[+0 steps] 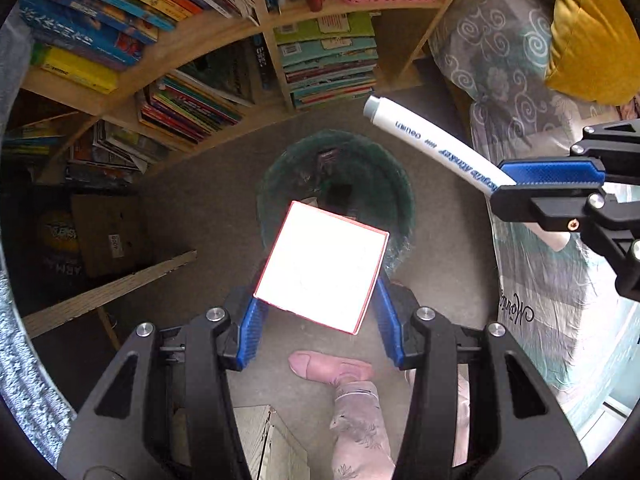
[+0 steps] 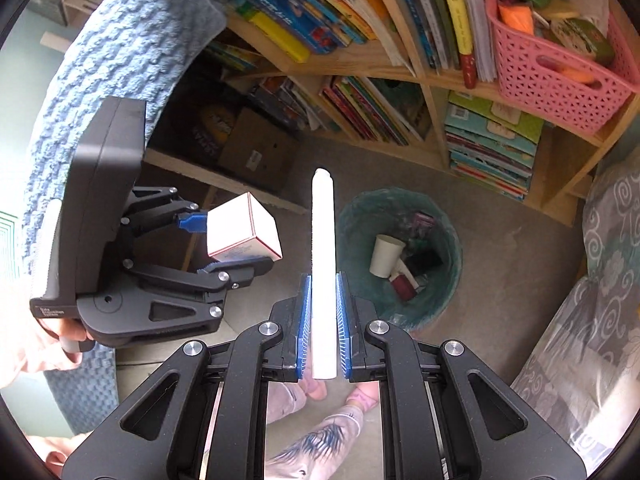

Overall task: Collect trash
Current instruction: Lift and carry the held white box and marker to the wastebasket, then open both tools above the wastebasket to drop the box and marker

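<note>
left gripper point(image 1: 320, 312) pinching a small white box point(image 1: 322, 266), right gripper point(image 2: 323, 334) clamped on a white marker point(image 2: 323, 264), both above the teal trash bin point(image 2: 440, 216), paper cup point(image 2: 385, 255) plus maybe wrappers inside

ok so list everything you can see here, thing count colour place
box: 1, white with red edges, held in the left gripper above the bin
marker: 1, white, held in the right gripper
bin: 1, teal, on the floor by the shelves, holds trash
paper cup: 1, white, inside the bin
bookshelf: 1, light wood, behind the bin, full of books
basket: 1, pink, on a shelf at the right
cardboard box: 1, brown, under the shelves at the left
blanket: 1, blue, far left
cushion: 1, yellow, upper right
left gripper: black, blue pads
right gripper: black, blue pads
</note>
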A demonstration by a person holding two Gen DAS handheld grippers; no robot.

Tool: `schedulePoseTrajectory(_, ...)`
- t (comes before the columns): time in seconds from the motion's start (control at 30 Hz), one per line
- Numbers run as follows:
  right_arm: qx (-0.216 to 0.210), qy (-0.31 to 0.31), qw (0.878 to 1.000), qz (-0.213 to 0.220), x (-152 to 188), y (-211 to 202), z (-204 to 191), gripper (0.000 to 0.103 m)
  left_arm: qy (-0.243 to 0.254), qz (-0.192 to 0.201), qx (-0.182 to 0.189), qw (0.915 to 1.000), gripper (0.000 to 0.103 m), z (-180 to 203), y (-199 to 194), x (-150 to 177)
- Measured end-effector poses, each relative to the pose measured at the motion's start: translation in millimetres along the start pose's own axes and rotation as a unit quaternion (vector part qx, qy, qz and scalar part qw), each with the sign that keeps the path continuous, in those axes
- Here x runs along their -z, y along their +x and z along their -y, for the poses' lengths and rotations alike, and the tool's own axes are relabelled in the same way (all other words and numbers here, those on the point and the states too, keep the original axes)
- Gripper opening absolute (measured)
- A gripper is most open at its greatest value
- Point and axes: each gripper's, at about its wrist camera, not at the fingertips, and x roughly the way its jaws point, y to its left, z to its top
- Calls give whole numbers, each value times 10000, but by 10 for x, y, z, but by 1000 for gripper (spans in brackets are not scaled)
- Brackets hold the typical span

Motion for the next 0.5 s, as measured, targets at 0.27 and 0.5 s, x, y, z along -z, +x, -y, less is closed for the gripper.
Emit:
schedulePoseTrajectory(0.27, -22, 188, 9997, -171, -42, 193, 192, 14, -88, -151, 129, 9998, 46, -12, 254, -95)
schedulePoseTrajectory(0.5, 52, 488, 9988, -92, -68, 259, 362, 46, -47, -181, 180, 9997, 72, 7, 392, -181)
